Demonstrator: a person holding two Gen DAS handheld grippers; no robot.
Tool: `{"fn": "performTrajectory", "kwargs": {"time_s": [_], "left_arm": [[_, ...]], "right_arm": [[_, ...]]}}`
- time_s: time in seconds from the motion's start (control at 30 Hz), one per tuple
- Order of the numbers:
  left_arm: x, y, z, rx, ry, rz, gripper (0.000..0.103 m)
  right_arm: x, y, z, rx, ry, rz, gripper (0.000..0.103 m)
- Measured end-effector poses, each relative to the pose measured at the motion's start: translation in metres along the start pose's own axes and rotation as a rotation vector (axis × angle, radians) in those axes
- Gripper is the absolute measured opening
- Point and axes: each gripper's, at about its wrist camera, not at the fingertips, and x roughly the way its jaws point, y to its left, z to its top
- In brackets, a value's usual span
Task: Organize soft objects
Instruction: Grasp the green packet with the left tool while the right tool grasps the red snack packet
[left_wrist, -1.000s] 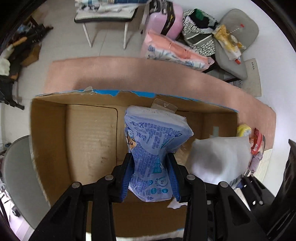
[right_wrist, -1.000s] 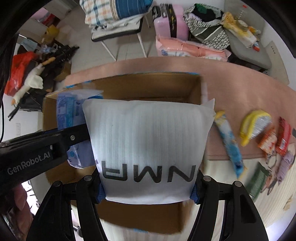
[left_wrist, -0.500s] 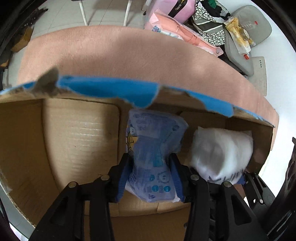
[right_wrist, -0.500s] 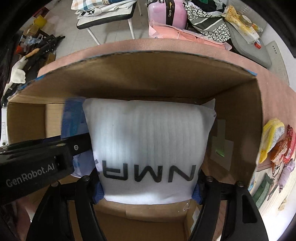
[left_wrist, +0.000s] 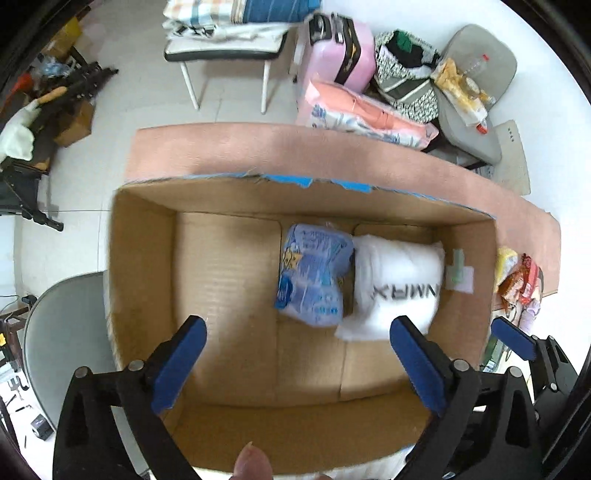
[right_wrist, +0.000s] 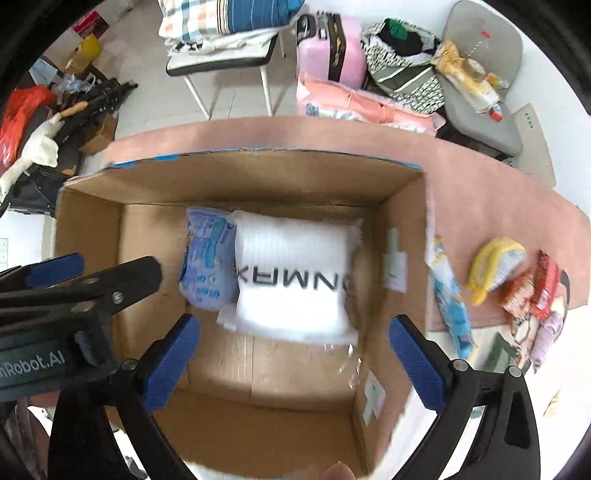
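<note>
Where it lies boxed, white foam pouch (right_wrist: 291, 280) reads "NMAX"

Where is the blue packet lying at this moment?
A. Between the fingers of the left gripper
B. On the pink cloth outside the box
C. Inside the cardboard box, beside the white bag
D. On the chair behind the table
C: the blue packet lies on the floor of the cardboard box, against the white bag.

Your left gripper (left_wrist: 297, 360) and right gripper (right_wrist: 293, 356) match: black angular arms, silver screws at the joints, blue pads on the fingers (right_wrist: 170, 363). White lettering marks the left gripper's housing, cut off at the frame edge; possibly "nRobot.AI".
</note>
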Motion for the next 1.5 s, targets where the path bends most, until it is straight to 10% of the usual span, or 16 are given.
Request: {"fn": "performTrajectory", "kwargs": {"time_s": [0.37,0.67,1.1,1.4,1.5], "left_arm": [[-0.056,-0.049,-0.066,0.064,-0.166,0.07,0.102],[-0.073,-0.177,-0.101,0.21,-0.262,0.085,0.102],[0.111,-0.38,-0.126,0.395,0.116,0.051,0.081],[0.219,-0.432,-0.14,0.448,0.299,0.151,0.081],[0.23,-0.432,-0.14,0.416,0.305,0.169,0.051]], "right_arm": [[-0.061,-0.038,-0.074,0.065,-0.096,0.083,0.103],[-0.097,-0.189,-0.135,0.221,-0.11,0.04,0.103],[-0.036,-0.457,-0.168,0.443,0.002,-0.016,0.103],[-0.01,-0.499,-0.12,0.402,0.028,0.009,0.101],[0.0,-0.502,-0.094,0.398,0.042,0.037,0.101]]}}
